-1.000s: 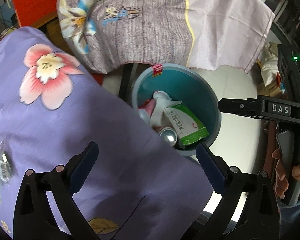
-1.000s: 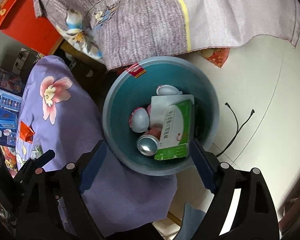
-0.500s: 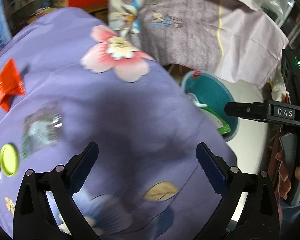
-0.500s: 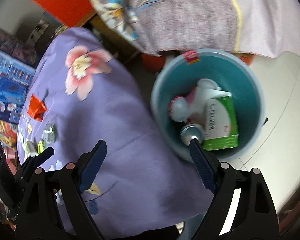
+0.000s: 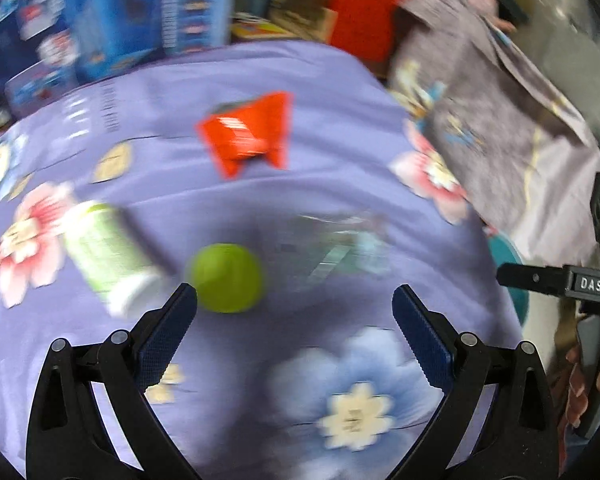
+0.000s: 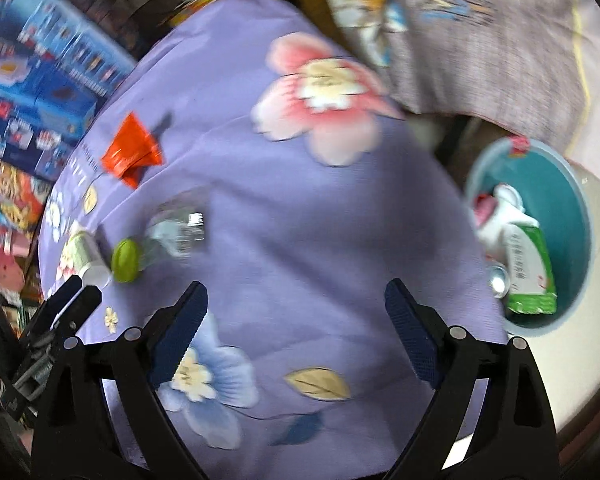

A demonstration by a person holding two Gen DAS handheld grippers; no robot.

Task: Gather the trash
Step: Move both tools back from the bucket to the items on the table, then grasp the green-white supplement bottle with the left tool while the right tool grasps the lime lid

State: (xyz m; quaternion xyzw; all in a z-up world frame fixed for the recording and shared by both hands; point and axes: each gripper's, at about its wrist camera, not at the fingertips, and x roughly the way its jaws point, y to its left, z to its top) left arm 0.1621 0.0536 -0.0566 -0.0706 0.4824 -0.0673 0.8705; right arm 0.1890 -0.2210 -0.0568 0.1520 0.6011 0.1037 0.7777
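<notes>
Two hand-held grippers hang over a purple flowered cloth (image 5: pixel 308 112) where the last of the trash lies; the left gripper (image 5: pixel 294 300) stands wide apart and empty, and the right gripper (image 6: pixel 296 296), its jaws just opened a shade further, is likewise spread wide with only bare cloth between its pads. From the left wrist, a green cap (image 5: pixel 226 278) sits just off the left pad at 10 o'clock, a white-and-green bottle (image 5: pixel 110 256) lies on its side further out at 9 o'clock, a crumpled clear wrapper (image 5: pixel 336 248) rests at 12 o'clock and a red packet (image 5: pixel 250 136) lies beyond it. The teal bin (image 6: pixel 572 200), seen from the right wrist at 3 o'clock off the cloth's edge, already holds a green carton (image 6: pixel 530 272) and a can (image 6: pixel 499 280). Risks, as I judge them: the lying bottle could roll under a glancing pad, the flat cap and thin wrapper may slip or bring a fold of cloth up with them, and two grippers working so close could knock together, or a piece could miss the bin beyond the table edge. Blur smears both views, so no label can be read and the wrapper's outline is uncertain; the bin is mostly cut off behind the cloth in the left view, and whatever lies under the carton is hidden
</notes>
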